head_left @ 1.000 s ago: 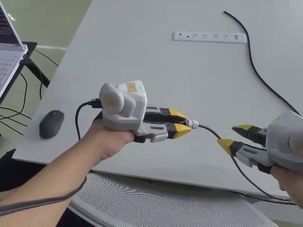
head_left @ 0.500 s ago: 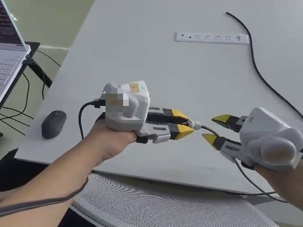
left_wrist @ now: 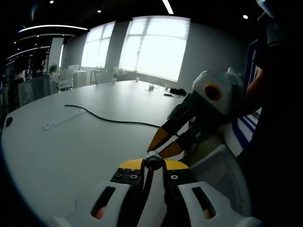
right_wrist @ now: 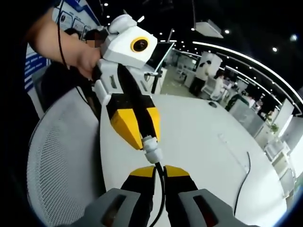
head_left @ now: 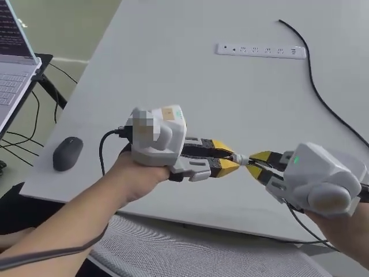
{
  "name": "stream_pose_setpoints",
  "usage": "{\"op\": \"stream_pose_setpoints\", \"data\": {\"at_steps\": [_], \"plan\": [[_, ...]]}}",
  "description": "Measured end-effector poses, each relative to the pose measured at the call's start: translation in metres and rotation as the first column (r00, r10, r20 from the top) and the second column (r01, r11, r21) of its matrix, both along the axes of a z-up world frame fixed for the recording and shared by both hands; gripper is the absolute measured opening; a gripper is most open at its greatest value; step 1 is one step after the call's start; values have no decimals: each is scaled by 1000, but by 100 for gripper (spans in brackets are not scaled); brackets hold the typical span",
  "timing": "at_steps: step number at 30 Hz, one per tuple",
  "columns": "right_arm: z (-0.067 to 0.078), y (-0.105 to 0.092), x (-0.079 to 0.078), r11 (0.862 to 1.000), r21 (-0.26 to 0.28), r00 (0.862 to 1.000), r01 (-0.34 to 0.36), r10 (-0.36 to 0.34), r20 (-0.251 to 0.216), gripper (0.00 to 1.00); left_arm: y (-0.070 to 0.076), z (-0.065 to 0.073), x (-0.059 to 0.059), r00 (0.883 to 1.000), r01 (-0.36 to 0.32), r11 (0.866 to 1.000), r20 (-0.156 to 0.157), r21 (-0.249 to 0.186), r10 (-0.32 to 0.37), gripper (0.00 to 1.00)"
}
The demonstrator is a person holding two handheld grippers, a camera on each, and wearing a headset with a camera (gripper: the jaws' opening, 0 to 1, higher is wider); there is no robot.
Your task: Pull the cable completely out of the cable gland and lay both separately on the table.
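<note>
**White table (head_left: 173, 69), grippers tip to tip**

L gripper (head_left: 229, 162): jaws closed on gland (head_left: 241, 158), held in air over near table edge. R gripper (head_left: 255, 164) just right of it, jaws pinched on black cable (right_wrist: 160, 189) right behind gland; cable not yet out, trails down past R hand. Far side: power strip (head_left: 260, 51), black cord (head_left: 314, 86) to its right. Mouse (head_left: 67, 153) + laptop (head_left: 14, 69) at left.

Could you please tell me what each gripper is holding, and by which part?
The left gripper clamps the cable gland by its body at the jaw tips; the right gripper appears shut on the cable right behind the gland.
</note>
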State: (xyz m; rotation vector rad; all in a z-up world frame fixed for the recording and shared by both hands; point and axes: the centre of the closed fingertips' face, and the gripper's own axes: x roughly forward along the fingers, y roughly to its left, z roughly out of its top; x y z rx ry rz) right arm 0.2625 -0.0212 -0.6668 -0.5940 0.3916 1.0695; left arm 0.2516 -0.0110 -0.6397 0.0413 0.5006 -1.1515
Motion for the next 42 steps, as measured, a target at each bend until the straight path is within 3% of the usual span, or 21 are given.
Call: {"op": "stream_pose_setpoints", "data": {"at_steps": [10,18,21,24,28,32,38,42], "plan": [[0,-4,4,1000,-13,1000,5,-5,21,0,-3,-1,5,1000,0,1000,4,-4,0,15],[-5,-15,12,996,18,996,82,-82,-42,0,-3,4,5,1000,-8,1000,4,-22,8,15],[-11,-19,10,987,65,980,146,-135,-146,0,-1,3,6,1000,-12,1000,5,-17,12,15],[-15,-27,14,983,66,975,172,-160,-154,0,-1,4,6,1000,-10,1000,7,-19,10,15],[-24,-36,16,969,77,953,233,-212,-215,0,-1,5,7,1000,-12,1000,9,-22,12,15],[-34,-48,20,949,87,922,303,-269,-278,0,-1,5,9,1000,-14,1000,9,-27,14,15],[-46,-60,22,912,102,862,398,-334,-381,0,1,6,12,1000,-22,999,13,-35,22,15],[-57,-67,21,897,86,830,435,-362,-425,0,3,7,13,1000,-27,999,15,-32,27,15]]}}
